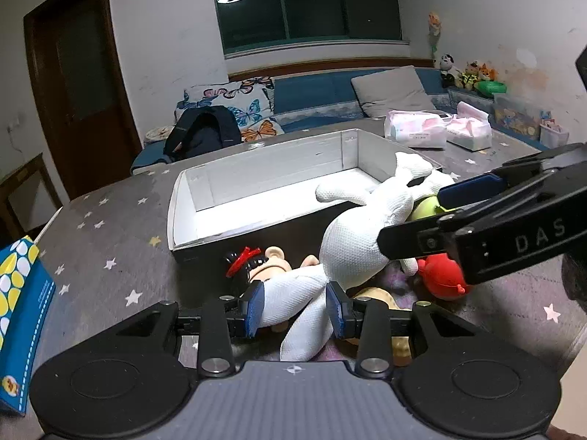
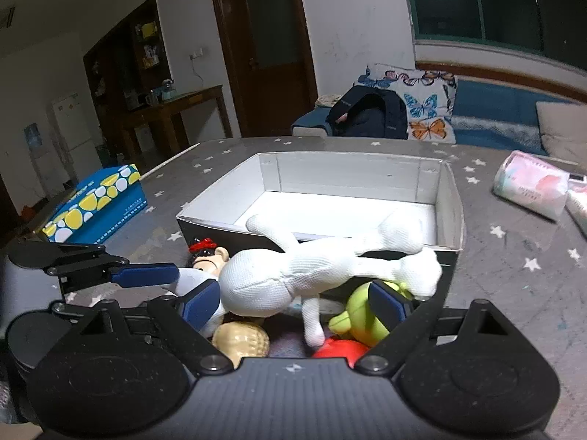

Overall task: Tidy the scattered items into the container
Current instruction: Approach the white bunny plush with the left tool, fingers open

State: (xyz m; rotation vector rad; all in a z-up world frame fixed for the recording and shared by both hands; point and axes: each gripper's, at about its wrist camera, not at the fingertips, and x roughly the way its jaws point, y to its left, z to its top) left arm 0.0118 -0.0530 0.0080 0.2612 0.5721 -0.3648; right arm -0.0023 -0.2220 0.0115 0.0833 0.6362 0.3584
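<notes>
A white plush figure [image 1: 352, 242] [image 2: 293, 271] lies across a pile of small toys, with one arm over the near rim of the white-lined box [image 1: 183, 220] [image 2: 220, 216]. My left gripper [image 1: 296, 308] is shut on its legs, and one of its fingers [image 2: 146, 274] shows in the right wrist view. My right gripper [image 2: 293, 304] [image 1: 411, 218] stands wide open around the plush's body. Its left pad touches the rump and its right pad lies against a green toy [image 2: 352, 315] [image 1: 425, 212]. Below lie a doll with a red bow [image 1: 256, 267] [image 2: 209, 256], a red toy [image 1: 440, 275] [image 2: 341, 348] and a tan toy [image 2: 240, 337].
The grey starred tablecloth [image 1: 110, 242] covers the table. A blue and yellow tissue box [image 1: 18, 311] [image 2: 99, 201] sits on the left. Pink wipe packs [image 1: 414, 128] [image 2: 528, 187] lie at the far right. A sofa with a dark backpack [image 1: 201, 132] stands behind the table.
</notes>
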